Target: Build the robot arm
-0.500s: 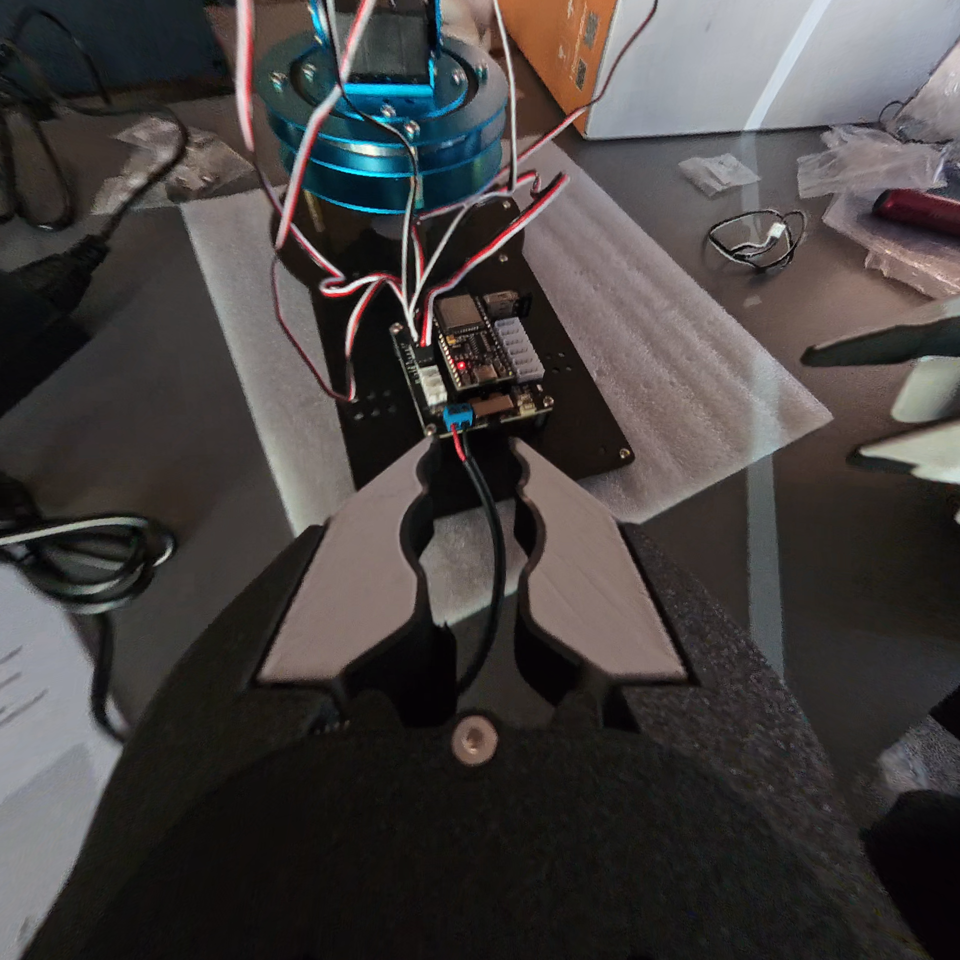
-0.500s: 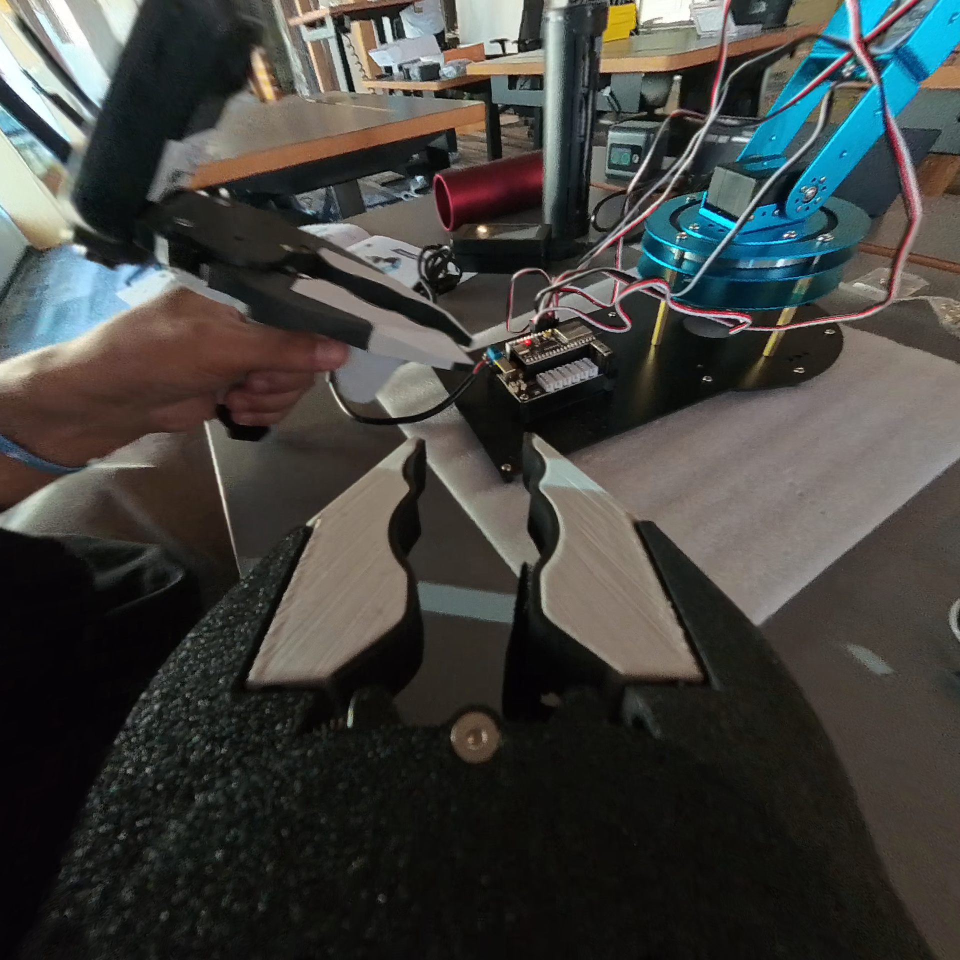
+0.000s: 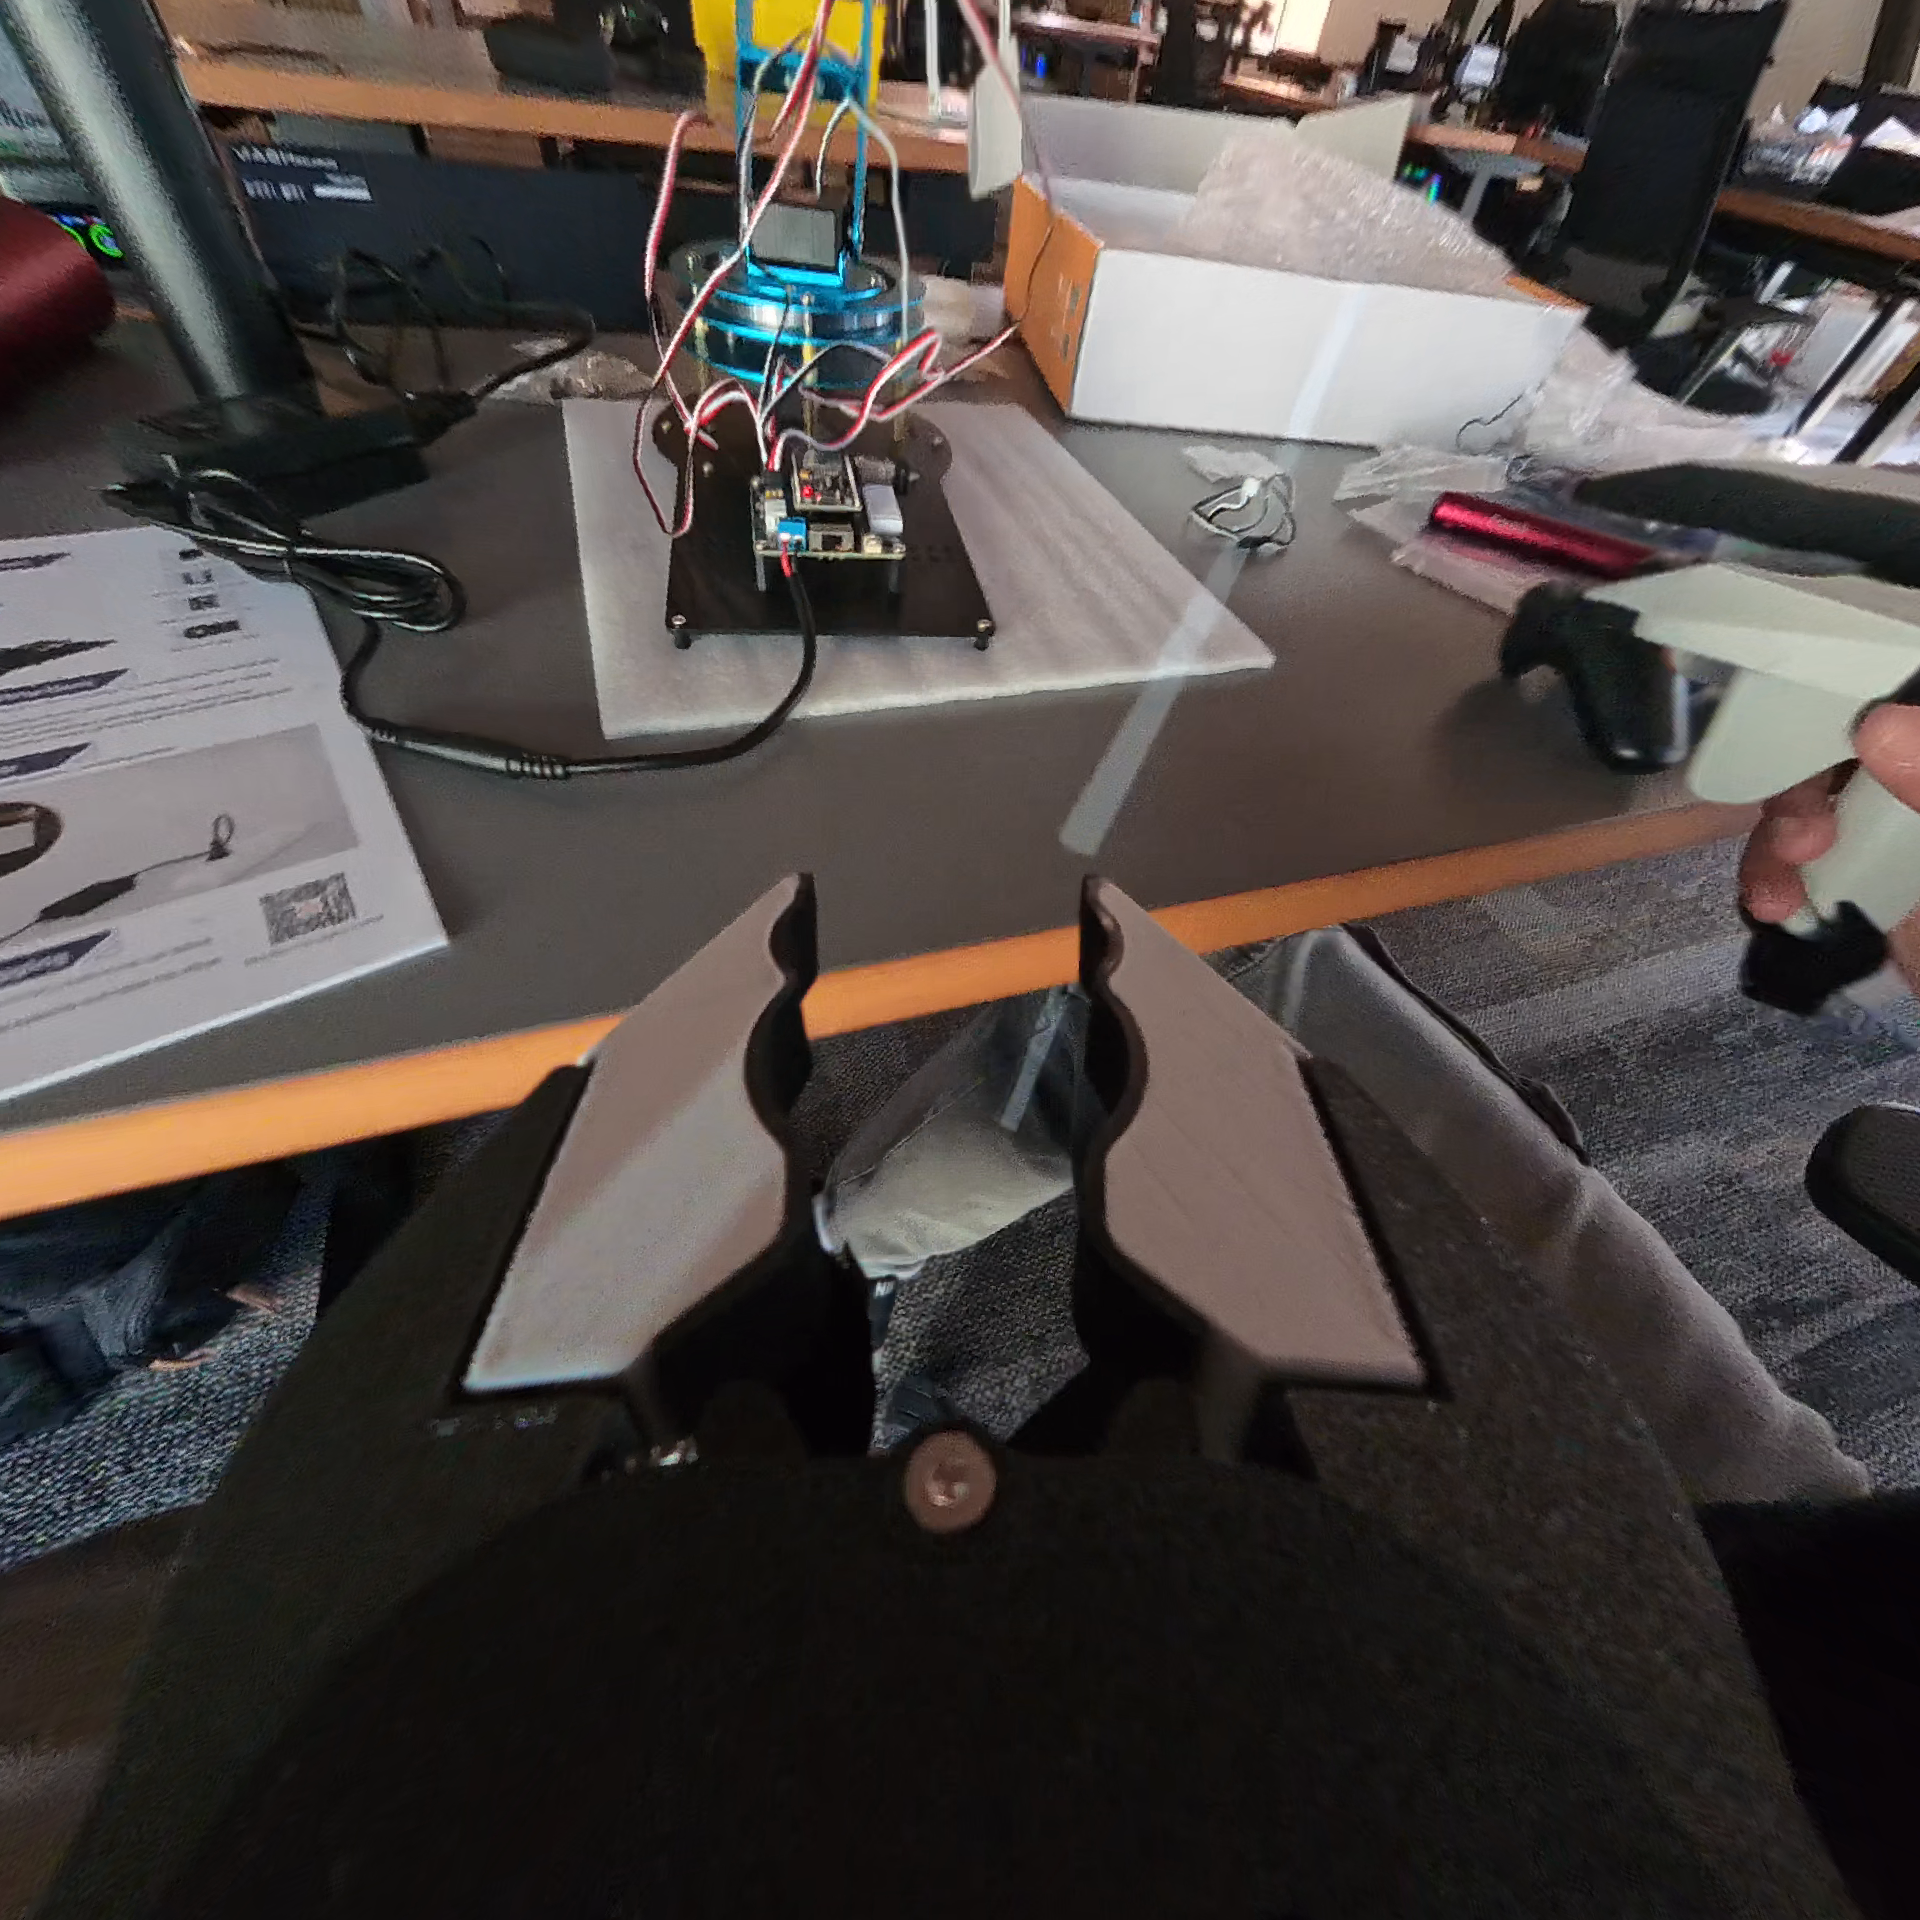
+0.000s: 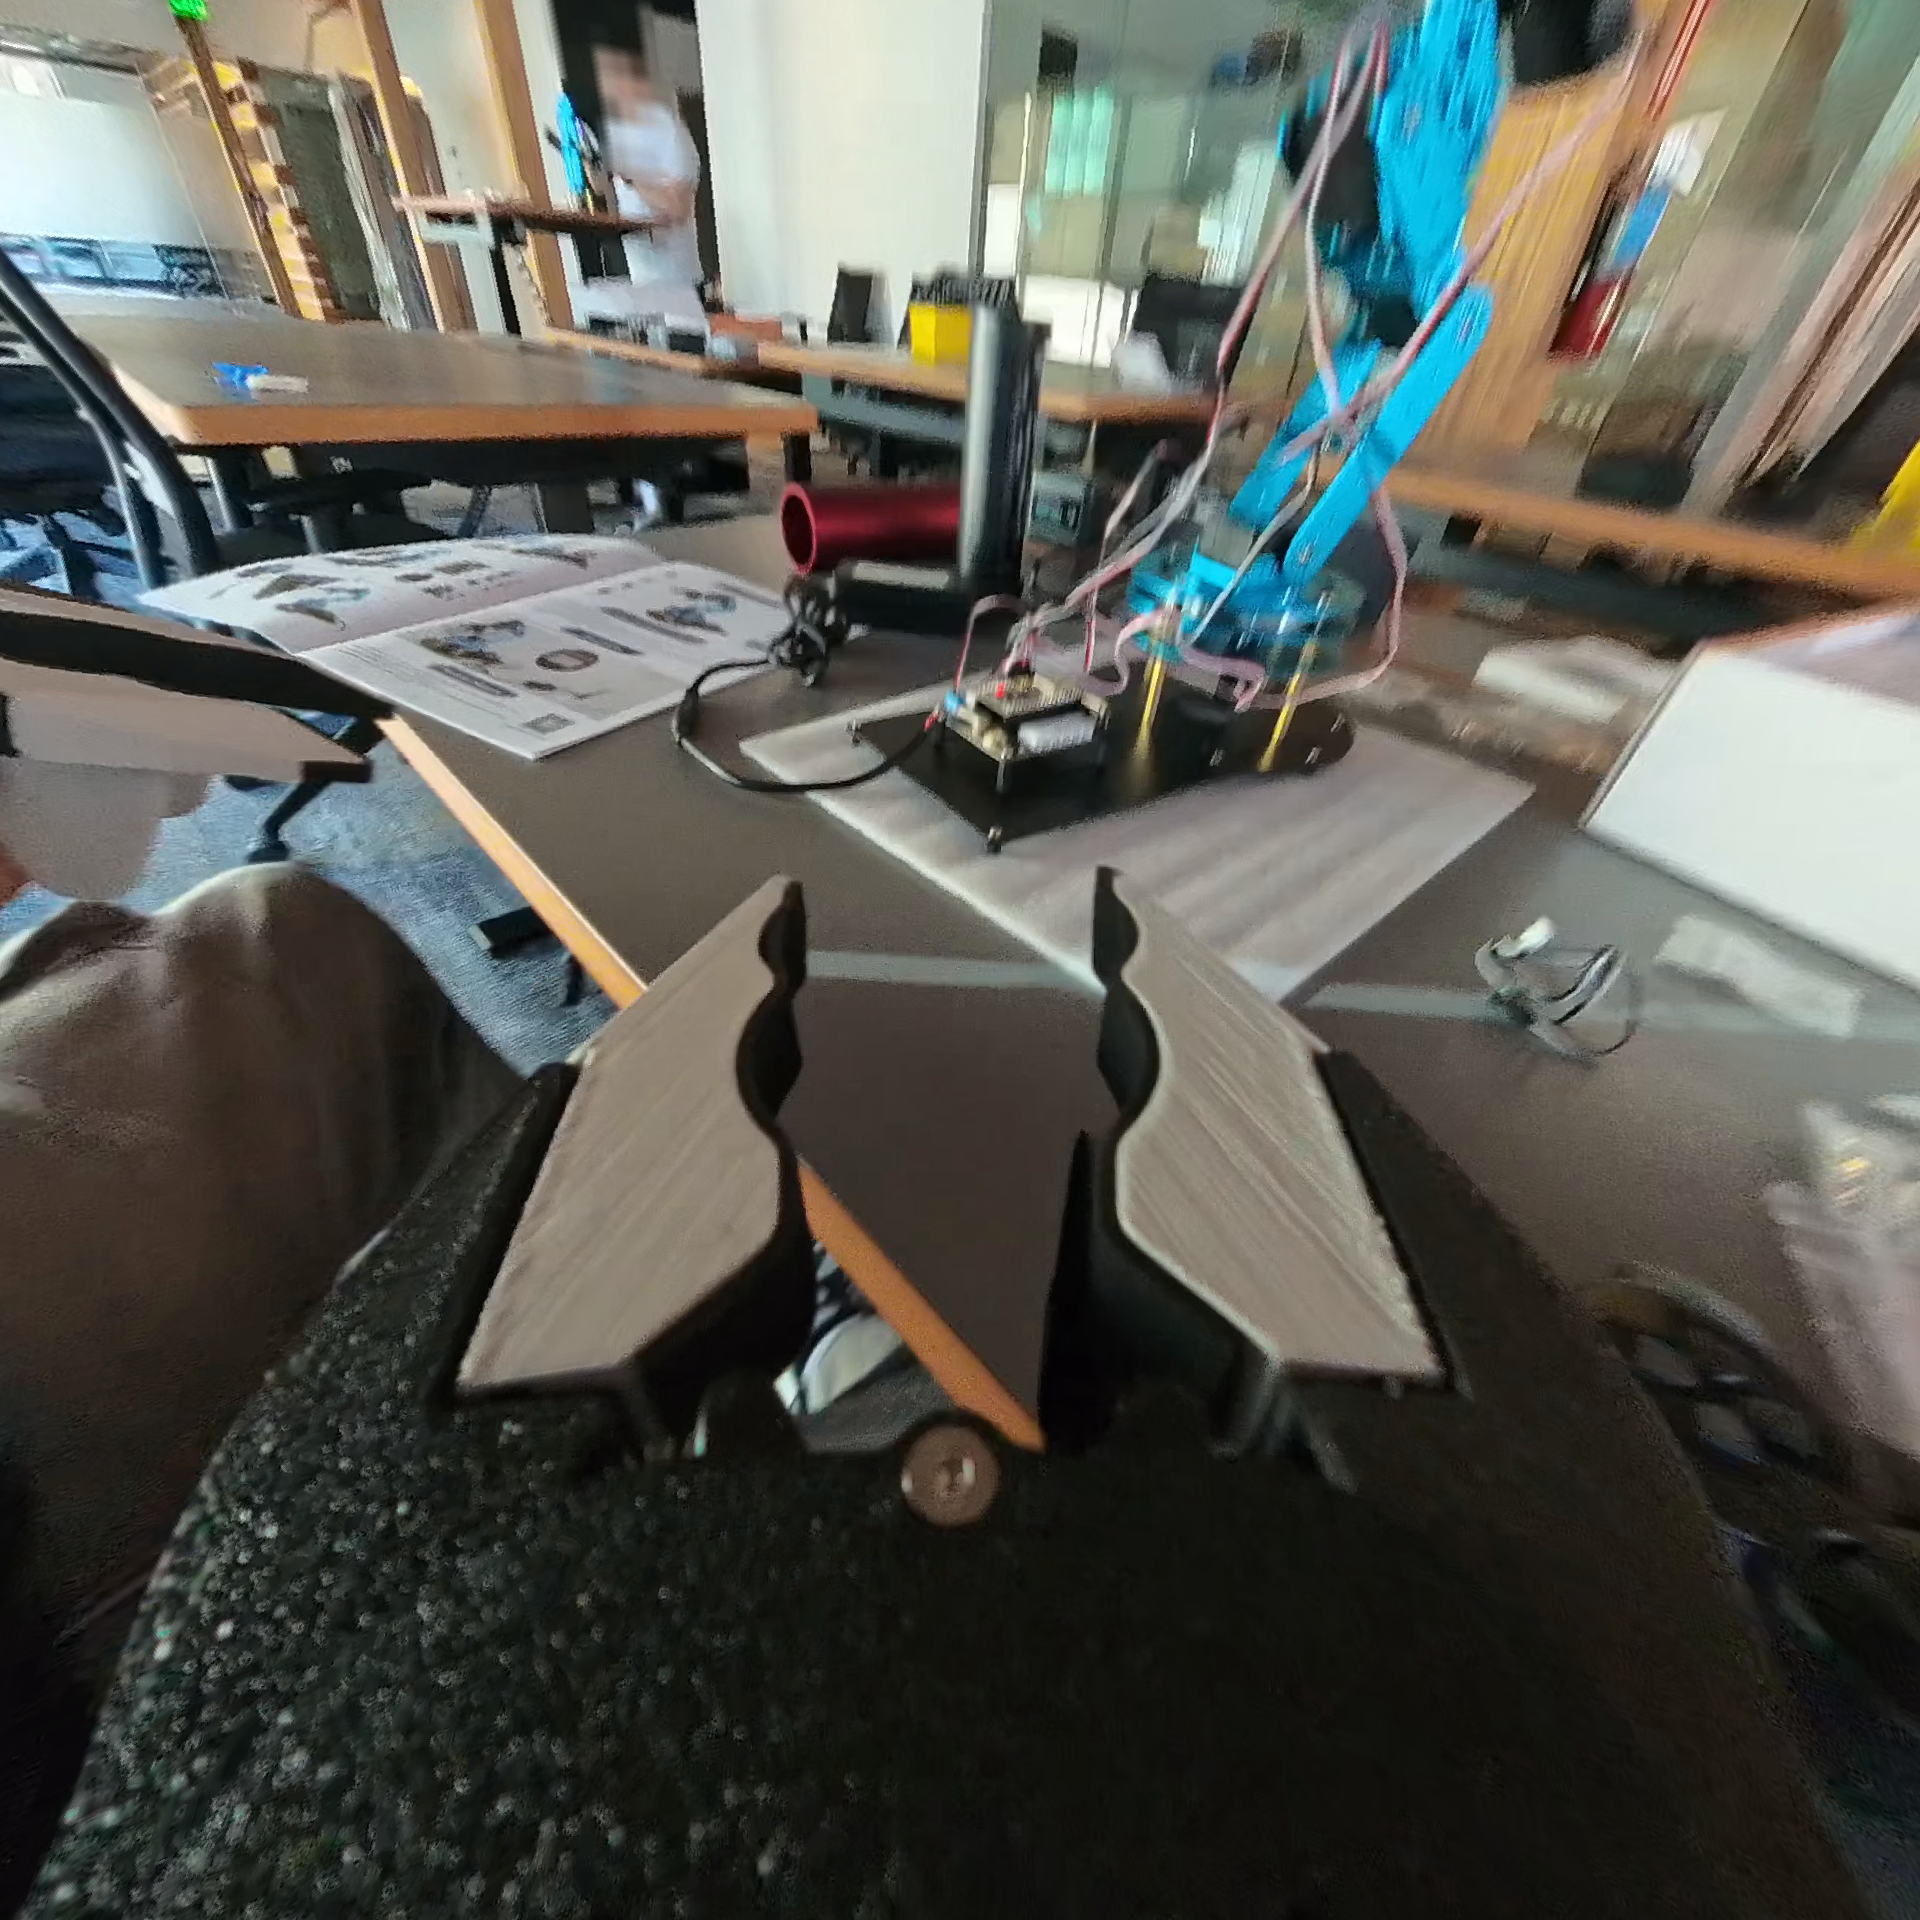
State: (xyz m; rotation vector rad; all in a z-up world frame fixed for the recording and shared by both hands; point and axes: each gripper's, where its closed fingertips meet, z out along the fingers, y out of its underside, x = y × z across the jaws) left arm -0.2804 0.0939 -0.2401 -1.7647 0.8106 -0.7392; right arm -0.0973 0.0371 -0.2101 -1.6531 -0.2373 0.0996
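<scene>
Two hand-held grippers, both empty, hover at the near edge of the bench [image 3: 935, 821]. The left gripper [image 3: 945, 888] has its jaws spread wide with nothing between them, and it hangs over the bench's orange rim, well apart from every object. The right gripper [image 4: 948, 883] is likewise parted and unloaded, its tips above bare bench surface short of the foam sheet [image 4: 1226, 883]. On that sheet stands a black base plate [image 3: 831, 613] carrying a small blue robot arm [image 4: 1382, 312] and, at its near end, a controller board [image 3: 826, 514] with a red light showing. A black cable [image 3: 582, 764] runs across the bench and meets the board's near edge at a blue connector; neither gripper touches it. Red-and-white servo leads loop from arm to board. An open printed booklet [image 3: 187, 790] lies to the left and a white box [image 3: 1299, 343] to the right. A red cylinder [image 4: 873, 525] lies behind.
</scene>
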